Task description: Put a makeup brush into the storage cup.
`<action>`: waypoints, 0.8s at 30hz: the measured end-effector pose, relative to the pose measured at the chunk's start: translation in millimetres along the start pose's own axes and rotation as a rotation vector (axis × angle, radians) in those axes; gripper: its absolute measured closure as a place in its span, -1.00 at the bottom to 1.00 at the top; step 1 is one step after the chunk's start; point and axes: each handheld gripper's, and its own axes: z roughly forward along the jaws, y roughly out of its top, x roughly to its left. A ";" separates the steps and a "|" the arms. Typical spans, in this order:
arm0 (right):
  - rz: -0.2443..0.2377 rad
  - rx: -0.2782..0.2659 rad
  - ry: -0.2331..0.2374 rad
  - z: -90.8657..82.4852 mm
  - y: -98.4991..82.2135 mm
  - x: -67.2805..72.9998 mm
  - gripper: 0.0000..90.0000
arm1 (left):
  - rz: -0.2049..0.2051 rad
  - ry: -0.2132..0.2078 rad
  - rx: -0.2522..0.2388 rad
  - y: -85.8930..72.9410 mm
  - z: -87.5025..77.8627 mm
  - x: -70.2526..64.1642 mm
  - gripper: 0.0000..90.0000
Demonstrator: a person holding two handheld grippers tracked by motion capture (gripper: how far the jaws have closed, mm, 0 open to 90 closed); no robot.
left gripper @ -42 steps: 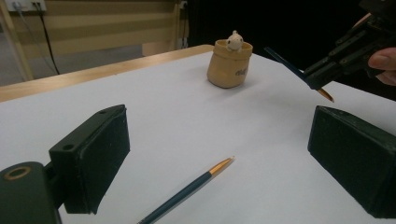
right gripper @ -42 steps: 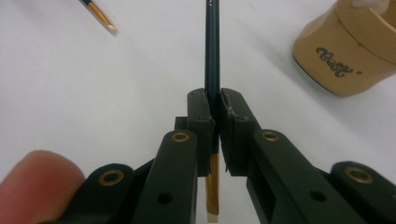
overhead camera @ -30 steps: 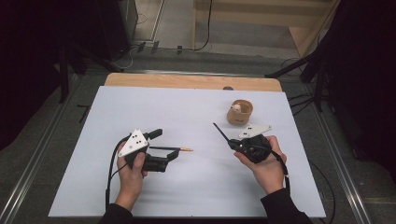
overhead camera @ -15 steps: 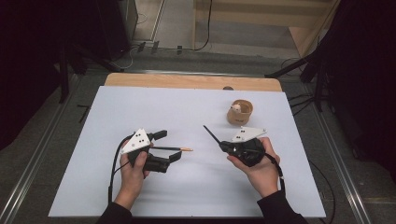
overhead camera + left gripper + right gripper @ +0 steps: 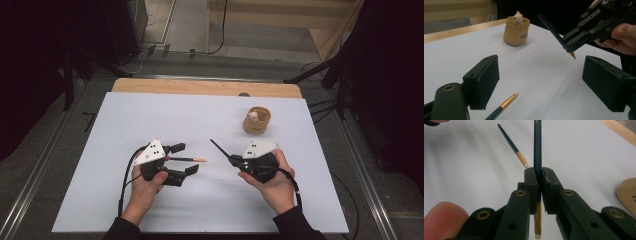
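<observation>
Your right gripper (image 5: 231, 159) was clamped on a dark pencil (image 5: 554, 31) and had drifted inward from beside the tan pen holder (image 5: 256, 120) toward your left gripper (image 5: 182, 159). That one's jaws had just been closing a little yet stood open, not pinching the second pencil (image 5: 503, 106) lying between them on the white table (image 5: 200, 120). You looked set to grasp it.
</observation>
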 end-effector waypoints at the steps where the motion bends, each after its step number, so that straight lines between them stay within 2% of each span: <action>1: 0.000 0.000 0.000 0.0 0.0 0.0 0.89 | 0.000 0.000 0.000 0.0 0.0 0.0 -0.65; 10: -0.039 -0.004 0.030 3.2 1.4 7.0 0.89 | -0.011 -0.050 0.009 2.3 3.5 -3.3 -0.56; 18: -0.070 -0.012 0.040 3.1 4.5 11.8 0.89 | -0.005 -0.037 0.034 2.9 6.6 -5.6 -0.48; 24: -0.090 -0.012 0.052 3.1 5.3 14.3 0.89 | -0.029 -0.059 0.038 4.7 7.7 -5.1 -0.39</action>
